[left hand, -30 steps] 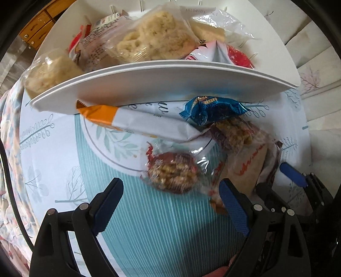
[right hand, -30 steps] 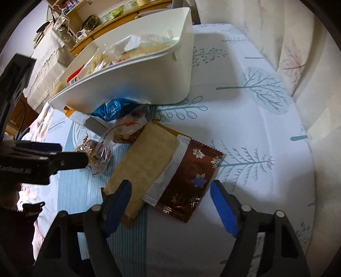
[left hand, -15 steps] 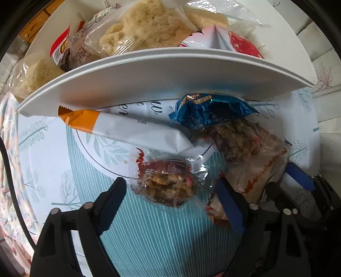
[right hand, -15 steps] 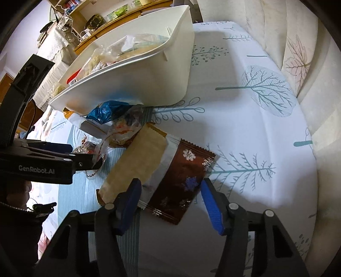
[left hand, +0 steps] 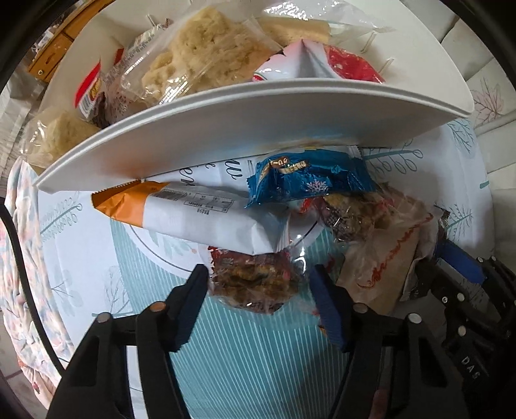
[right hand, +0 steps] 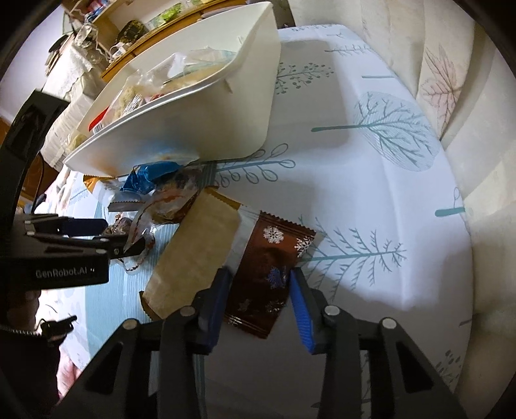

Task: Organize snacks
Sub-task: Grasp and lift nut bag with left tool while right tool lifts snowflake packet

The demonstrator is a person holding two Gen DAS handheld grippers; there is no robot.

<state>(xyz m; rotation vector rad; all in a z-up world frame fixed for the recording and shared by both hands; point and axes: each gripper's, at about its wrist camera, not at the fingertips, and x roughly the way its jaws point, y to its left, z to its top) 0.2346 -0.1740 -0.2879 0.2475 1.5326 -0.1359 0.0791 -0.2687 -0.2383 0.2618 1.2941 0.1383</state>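
A white bin (left hand: 245, 129) (right hand: 200, 125) holds several wrapped snacks. Loose snacks lie in front of it: an orange-and-white bar (left hand: 193, 216), a blue packet (left hand: 309, 180) (right hand: 148, 175), a clear-wrapped nut cake (left hand: 354, 216) and a tan packet (left hand: 387, 261) (right hand: 196, 254). My left gripper (left hand: 258, 287) (right hand: 125, 245) has closed in around a clear-wrapped brown nut cake (left hand: 254, 283), its fingers touching the wrapper's sides. My right gripper (right hand: 261, 287) has narrowed around the near end of a brown snowflake packet (right hand: 271, 267) on the table.
The table carries a white cloth with teal tree prints (right hand: 387, 129) and a teal striped panel (left hand: 245, 354). A cream cushioned seat back (right hand: 451, 64) stands at the right. A wooden cabinet (right hand: 154, 29) with clutter stands behind the bin.
Both grippers moved forward and narrowed. The left closed in on the brown nut cake; the right closed in on the snowflake packet's near end.
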